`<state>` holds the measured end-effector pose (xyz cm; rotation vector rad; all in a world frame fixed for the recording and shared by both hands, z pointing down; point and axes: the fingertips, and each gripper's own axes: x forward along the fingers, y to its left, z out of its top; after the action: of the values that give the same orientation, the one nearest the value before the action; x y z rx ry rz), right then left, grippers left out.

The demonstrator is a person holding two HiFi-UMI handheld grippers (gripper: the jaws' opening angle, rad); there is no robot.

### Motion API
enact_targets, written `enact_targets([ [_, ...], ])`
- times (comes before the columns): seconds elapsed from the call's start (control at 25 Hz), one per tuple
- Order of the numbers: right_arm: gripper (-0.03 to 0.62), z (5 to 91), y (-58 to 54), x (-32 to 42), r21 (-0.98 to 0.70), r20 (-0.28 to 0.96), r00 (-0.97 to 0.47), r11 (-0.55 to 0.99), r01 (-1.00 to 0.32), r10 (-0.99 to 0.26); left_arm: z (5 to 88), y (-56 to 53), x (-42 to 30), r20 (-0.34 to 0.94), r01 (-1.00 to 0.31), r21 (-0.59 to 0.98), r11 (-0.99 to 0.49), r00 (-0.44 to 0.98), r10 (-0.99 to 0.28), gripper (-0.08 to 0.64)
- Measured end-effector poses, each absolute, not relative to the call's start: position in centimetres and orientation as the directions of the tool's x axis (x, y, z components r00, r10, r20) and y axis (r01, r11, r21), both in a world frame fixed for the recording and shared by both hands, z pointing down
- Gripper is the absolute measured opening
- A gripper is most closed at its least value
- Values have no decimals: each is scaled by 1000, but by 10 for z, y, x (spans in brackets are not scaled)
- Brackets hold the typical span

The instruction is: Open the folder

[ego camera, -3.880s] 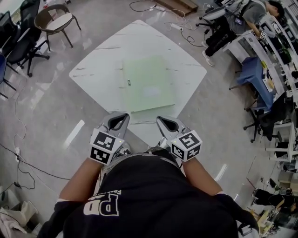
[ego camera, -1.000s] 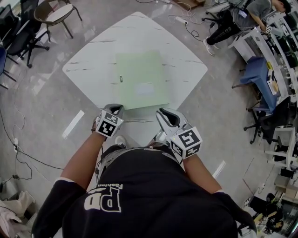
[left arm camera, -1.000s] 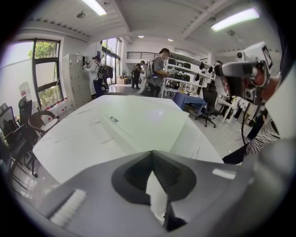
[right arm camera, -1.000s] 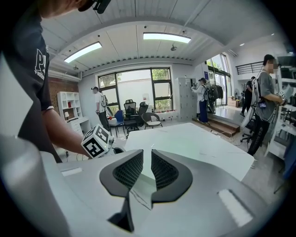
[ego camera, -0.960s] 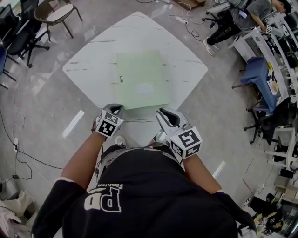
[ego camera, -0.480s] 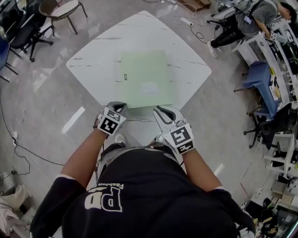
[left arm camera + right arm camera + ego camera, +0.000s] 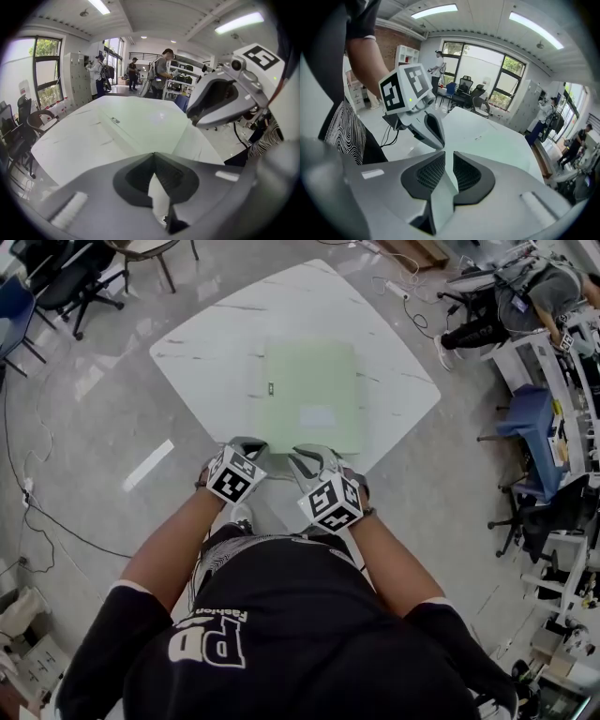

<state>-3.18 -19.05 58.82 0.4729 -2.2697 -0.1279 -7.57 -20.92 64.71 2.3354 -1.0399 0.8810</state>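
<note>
A pale green folder [image 7: 309,395] lies flat and shut on the white marble table [image 7: 206,352], with a small label on its left edge. My left gripper [image 7: 251,442] is at the folder's near left corner, its jaws shut tip to tip with nothing between them [image 7: 152,155]. Just to its right, my right gripper [image 7: 300,456] hovers at the folder's near edge. Its jaws stand a narrow gap apart and hold nothing [image 7: 446,154]. The folder [image 7: 140,122] stretches away ahead of the left gripper. In the right gripper view the folder [image 7: 497,145] lies beyond the jaws.
Office chairs [image 7: 56,277] stand beyond the table's far left. Desks with a seated person [image 7: 553,287] line the right side. Cables [image 7: 37,512] trail on the floor at left. Several people [image 7: 161,70] stand at the back of the room.
Both grippers have moved forward to the folder's near edge and drawn close together. The right one has swung left toward the left one.
</note>
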Motion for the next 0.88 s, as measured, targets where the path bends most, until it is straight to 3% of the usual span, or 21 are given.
enact_targets([
  [0.44,48,643,-180,-72,390,790,-508,921,-15,-343,649,-209,-78,702,-761,162,-629,537,-468,52],
  [0.88,68,657,-188,-78,497,800,-433,863,90,-415,649,-208,-79,700,-760,179,-625,545,-461,52],
])
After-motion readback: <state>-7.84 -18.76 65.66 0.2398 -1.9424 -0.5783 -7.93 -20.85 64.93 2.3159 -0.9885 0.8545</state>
